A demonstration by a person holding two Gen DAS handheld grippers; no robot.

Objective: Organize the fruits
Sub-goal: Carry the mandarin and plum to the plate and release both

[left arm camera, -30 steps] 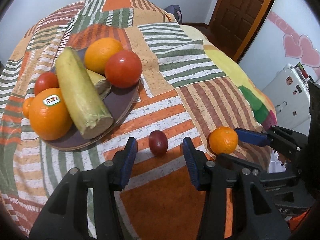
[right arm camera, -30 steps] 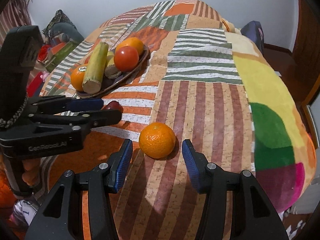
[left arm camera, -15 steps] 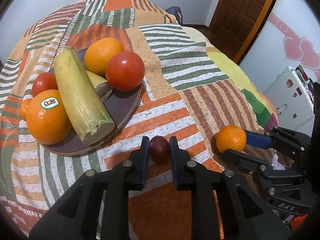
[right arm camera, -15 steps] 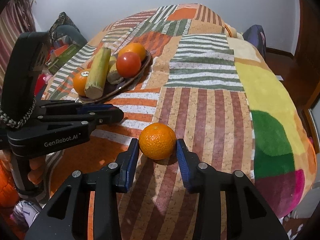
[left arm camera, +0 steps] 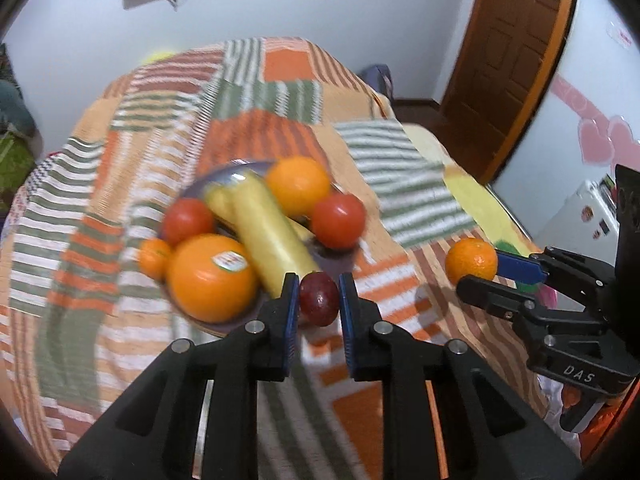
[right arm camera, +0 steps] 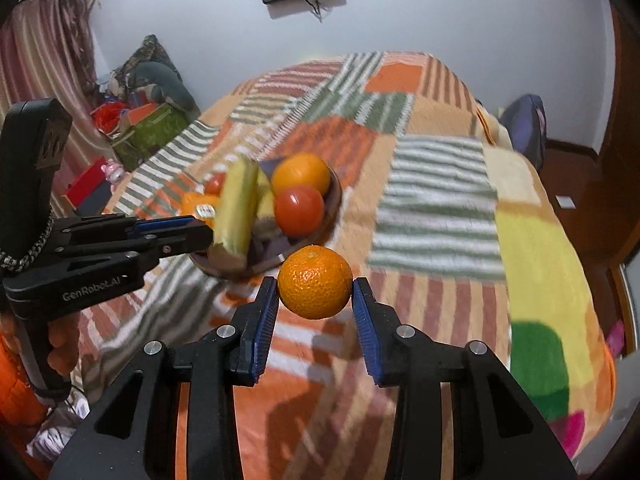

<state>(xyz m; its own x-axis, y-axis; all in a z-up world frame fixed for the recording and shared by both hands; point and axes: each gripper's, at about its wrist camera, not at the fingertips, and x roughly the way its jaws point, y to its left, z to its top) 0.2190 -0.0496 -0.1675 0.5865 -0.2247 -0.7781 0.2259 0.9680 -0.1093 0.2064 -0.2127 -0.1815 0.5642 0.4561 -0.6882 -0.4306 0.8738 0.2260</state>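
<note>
My left gripper [left arm camera: 319, 300] is shut on a small dark red plum [left arm camera: 319, 299] and holds it in the air near the front edge of the brown plate [left arm camera: 224, 322]. My right gripper [right arm camera: 315, 294] is shut on a mandarin [right arm camera: 315, 282], lifted above the quilt; it also shows in the left wrist view [left arm camera: 471, 261]. The plate [right arm camera: 334, 216] carries oranges [left arm camera: 211, 276], tomatoes [left arm camera: 339, 221] and a long yellow-green fruit [left arm camera: 268, 236]. The left gripper shows at the left of the right wrist view [right arm camera: 192, 230].
The plate sits on a bed with a striped patchwork quilt [right arm camera: 436, 208]. Boxes and clutter [right arm camera: 140, 128] lie beside the bed on the left. A wooden door [left arm camera: 516, 52] and a white fridge [left arm camera: 580, 216] stand to the right.
Both grippers closed on their fruit half a second ago and have since lifted them off the quilt. The plate now looks farther below and the views are blurred by motion.
</note>
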